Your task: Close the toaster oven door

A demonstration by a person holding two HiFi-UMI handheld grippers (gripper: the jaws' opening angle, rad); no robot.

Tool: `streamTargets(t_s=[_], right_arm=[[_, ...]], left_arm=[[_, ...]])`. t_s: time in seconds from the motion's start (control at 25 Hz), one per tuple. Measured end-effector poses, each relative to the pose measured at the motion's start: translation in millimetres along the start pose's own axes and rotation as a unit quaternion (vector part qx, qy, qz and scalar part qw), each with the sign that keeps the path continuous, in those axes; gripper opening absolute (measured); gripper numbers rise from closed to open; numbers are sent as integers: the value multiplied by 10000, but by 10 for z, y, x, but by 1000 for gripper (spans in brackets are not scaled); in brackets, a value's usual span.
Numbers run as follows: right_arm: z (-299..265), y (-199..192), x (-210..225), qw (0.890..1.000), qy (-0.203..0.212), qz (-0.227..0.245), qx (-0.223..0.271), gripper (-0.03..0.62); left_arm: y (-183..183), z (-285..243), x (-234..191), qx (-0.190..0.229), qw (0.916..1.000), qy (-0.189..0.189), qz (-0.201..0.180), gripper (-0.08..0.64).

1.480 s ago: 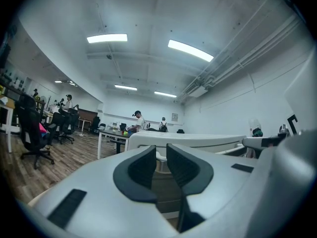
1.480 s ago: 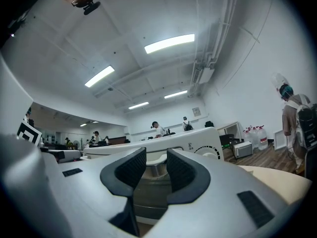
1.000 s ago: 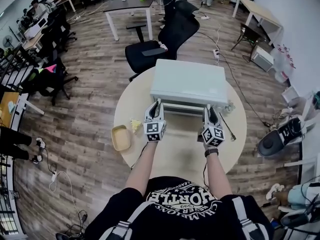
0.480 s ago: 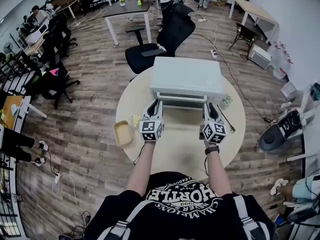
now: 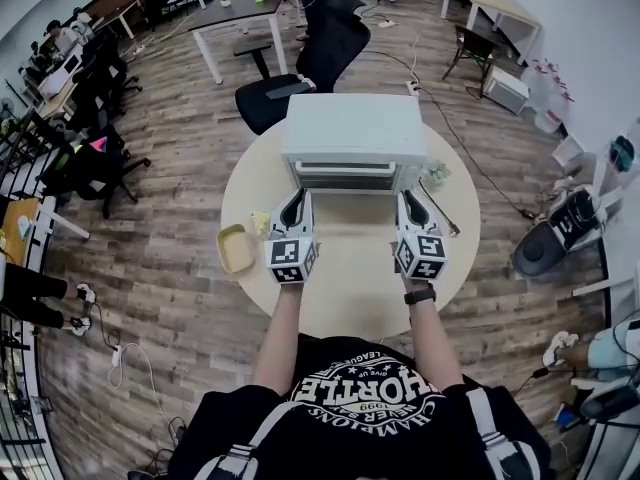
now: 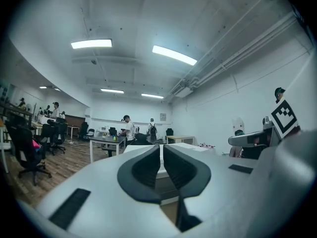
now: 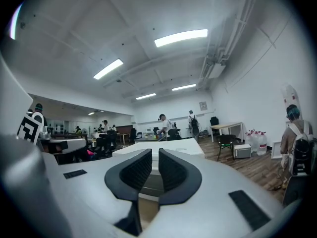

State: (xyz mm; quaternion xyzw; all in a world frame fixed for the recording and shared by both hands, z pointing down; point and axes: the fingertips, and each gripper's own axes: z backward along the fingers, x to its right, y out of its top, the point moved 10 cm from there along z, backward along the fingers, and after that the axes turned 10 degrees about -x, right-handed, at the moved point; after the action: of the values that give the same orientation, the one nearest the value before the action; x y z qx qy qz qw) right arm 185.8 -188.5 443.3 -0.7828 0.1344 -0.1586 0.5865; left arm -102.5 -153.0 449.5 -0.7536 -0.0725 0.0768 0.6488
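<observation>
Both my grippers hover side by side over the middle of the round table (image 5: pixel 350 283). My left gripper (image 5: pixel 296 198) is closing, its pads only a thin slit apart, with nothing between them. My right gripper (image 5: pixel 407 199) is closing too, its gap a touch wider, and it is just as empty. A yellow tray (image 5: pixel 237 249) sits at the table's left edge, beside my left gripper. Just past both grippers, at the far edge, stands the white toaster oven (image 5: pixel 353 128). Its door (image 5: pixel 345 176) is upright and flush against the front, and neither gripper touches it. Beyond the table waits a black office chair (image 5: pixel 310 58).
</observation>
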Motion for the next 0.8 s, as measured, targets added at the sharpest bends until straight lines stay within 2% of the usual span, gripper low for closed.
streamTargets(t_s=[0.16, 0.36, 0.48, 0.68, 0.8], right_arm=[[265, -40, -20, 10000, -64, -77, -1, 36], [521, -152, -64, 9999, -115, -69, -86, 20], [716, -251, -76, 9998, -85, -118, -110, 20], [1002, -398, -125, 9998, -11, 96, -174, 20], [1173, -500, -185, 9998, 80, 22, -197, 20]], left_arm=[[-69, 221, 118, -223, 9996, -65, -156, 25], [-115, 490, 282, -282, 9990, -183, -278, 18], [-152, 660, 404, -324, 9991, -164, -228, 18], [-217, 930, 553, -344, 9993, -63, -161, 18], [-294, 1125, 625, -402, 9991, -65, -134, 18]])
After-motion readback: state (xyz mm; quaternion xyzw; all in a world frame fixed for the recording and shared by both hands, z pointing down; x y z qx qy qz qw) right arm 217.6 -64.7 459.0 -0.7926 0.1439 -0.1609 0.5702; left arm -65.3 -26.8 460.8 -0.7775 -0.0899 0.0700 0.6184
